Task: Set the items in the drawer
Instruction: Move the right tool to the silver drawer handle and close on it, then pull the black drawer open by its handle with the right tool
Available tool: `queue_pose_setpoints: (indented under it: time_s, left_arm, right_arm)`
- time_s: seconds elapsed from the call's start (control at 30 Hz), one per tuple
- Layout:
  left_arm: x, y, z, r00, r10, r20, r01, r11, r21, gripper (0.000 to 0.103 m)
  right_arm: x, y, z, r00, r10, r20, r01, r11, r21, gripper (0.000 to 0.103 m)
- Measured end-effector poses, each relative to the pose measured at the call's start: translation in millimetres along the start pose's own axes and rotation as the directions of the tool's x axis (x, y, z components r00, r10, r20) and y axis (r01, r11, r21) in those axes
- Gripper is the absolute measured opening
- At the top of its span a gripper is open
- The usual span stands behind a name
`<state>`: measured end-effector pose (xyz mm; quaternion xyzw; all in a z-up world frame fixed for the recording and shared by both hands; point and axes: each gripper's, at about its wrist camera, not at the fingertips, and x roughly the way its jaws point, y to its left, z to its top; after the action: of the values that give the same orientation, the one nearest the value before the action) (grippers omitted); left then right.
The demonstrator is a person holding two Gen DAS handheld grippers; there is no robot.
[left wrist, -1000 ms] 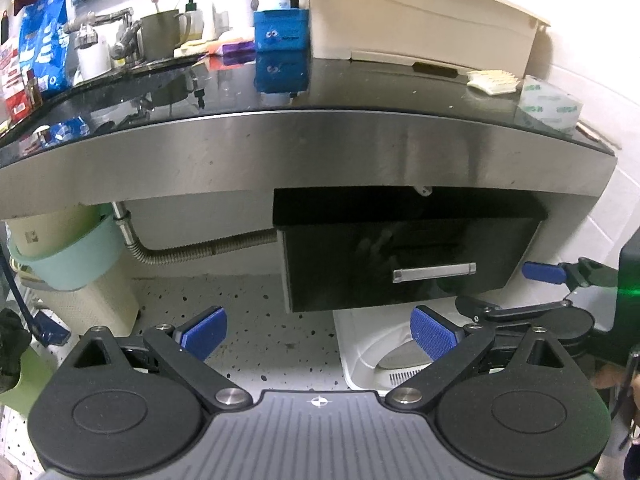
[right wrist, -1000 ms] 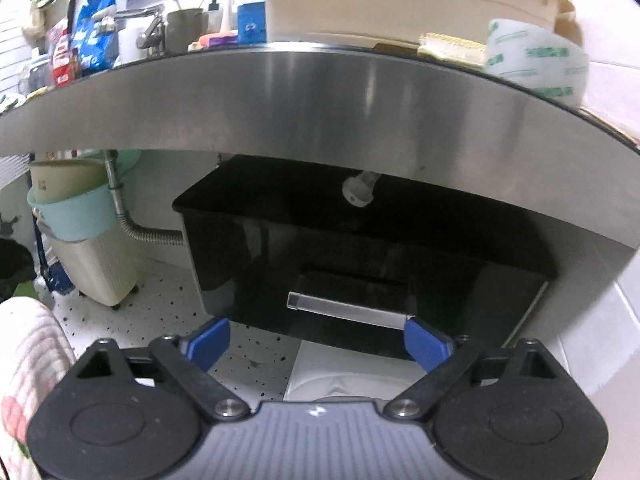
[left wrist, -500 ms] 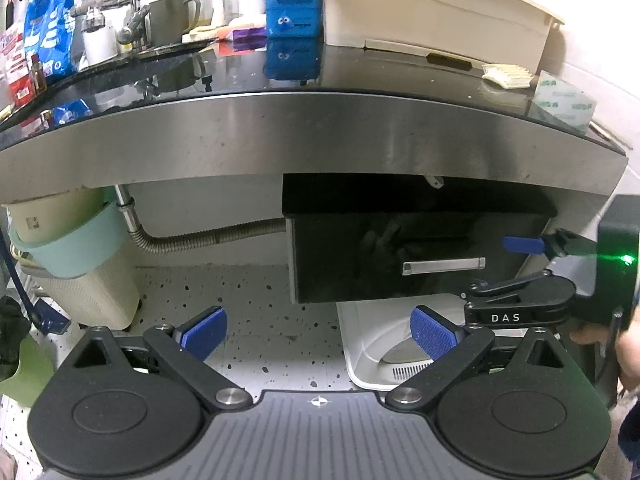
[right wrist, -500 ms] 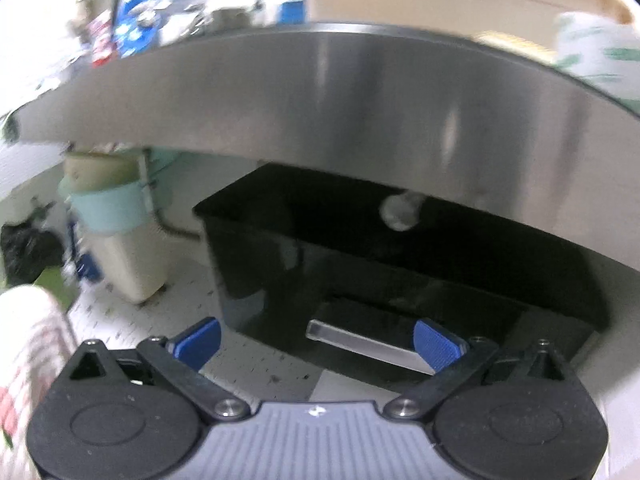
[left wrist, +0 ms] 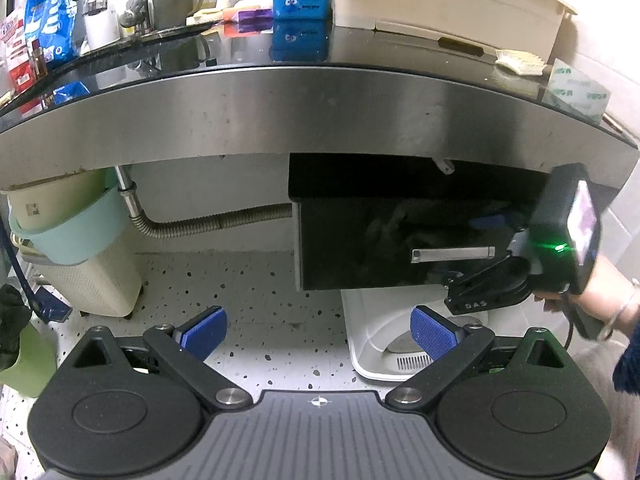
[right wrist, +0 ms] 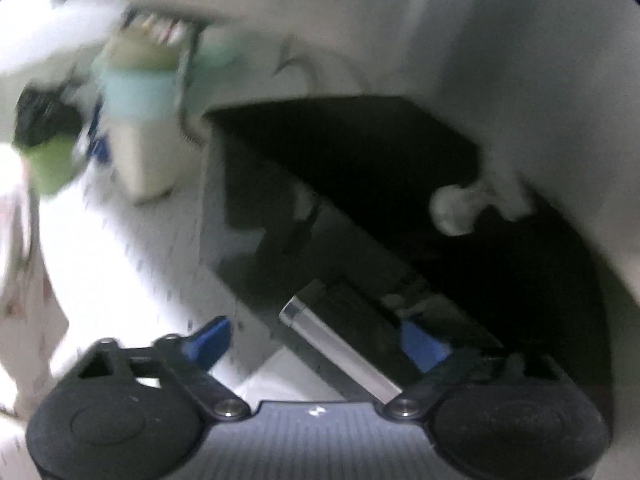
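A black drawer [left wrist: 360, 244] hangs shut under the steel-edged counter [left wrist: 280, 120], with a silver bar handle [left wrist: 454, 255] on its front. In the left wrist view my right gripper [left wrist: 496, 254] is at the handle's right end, rolled on its side, one blue finger [left wrist: 486, 222] above the bar. The blurred right wrist view shows the handle [right wrist: 340, 354] lying slantwise between the blue pads of the right gripper [right wrist: 320, 344]. Its jaws are closing, and the pads stand clear of the bar. My left gripper [left wrist: 319, 332] stays back from the drawer, open and empty.
On the counter stand a blue box [left wrist: 302, 2], a large cream box [left wrist: 448, 4], a pale brush [left wrist: 520, 62] and a green-printed packet [left wrist: 576, 92]. Below are a flexible metal hose [left wrist: 208, 224], a teal basin [left wrist: 76, 232], a cream basket [left wrist: 92, 288] and a white tray [left wrist: 372, 336].
The right gripper has come in toward the drawer front, dropped a little and rolled onto its side; the handle now lies between its jaws, which have narrowed. The left gripper has hardly moved.
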<state>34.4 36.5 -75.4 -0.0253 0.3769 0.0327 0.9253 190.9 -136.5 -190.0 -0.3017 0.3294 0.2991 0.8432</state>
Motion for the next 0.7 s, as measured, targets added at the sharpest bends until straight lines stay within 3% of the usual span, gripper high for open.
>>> queue_pose_setpoints:
  time_s: [0.13, 0.23, 0.33, 0.47, 0.7]
  left_arm:
    - [2, 0, -1, 1.0, 0.002, -0.007, -0.002, 1.0, 0.006, 0.099]
    - [3, 0, -1, 1.0, 0.005, -0.006, -0.005, 1.0, 0.009, 0.099]
    - [5, 1, -1, 1.0, 0.008, -0.012, -0.008, 1.0, 0.009, 0.099]
    - [6, 2, 0, 1.0, 0.013, -0.014, -0.012, 1.0, 0.012, 0.099]
    - [8, 4, 0, 0.999, 0.017, -0.028, -0.017, 1.0, 0.008, 0.099]
  right_arm:
    - [26, 12, 3, 0.995, -0.038, -0.095, 0.019, 0.981, -0.191, 0.064]
    - [40, 18, 4, 0.99, -0.064, -0.126, 0.02, 0.947, -0.319, 0.062]
    - [50, 16, 4, 0.985, -0.057, -0.163, -0.013, 0.916, -0.4, 0.05]
    - [61, 20, 4, 0.976, -0.039, -0.213, -0.074, 0.865, -0.496, 0.049]
    - [84, 12, 15, 0.957, 0.032, -0.288, -0.179, 0.848, -0.5, 0.05]
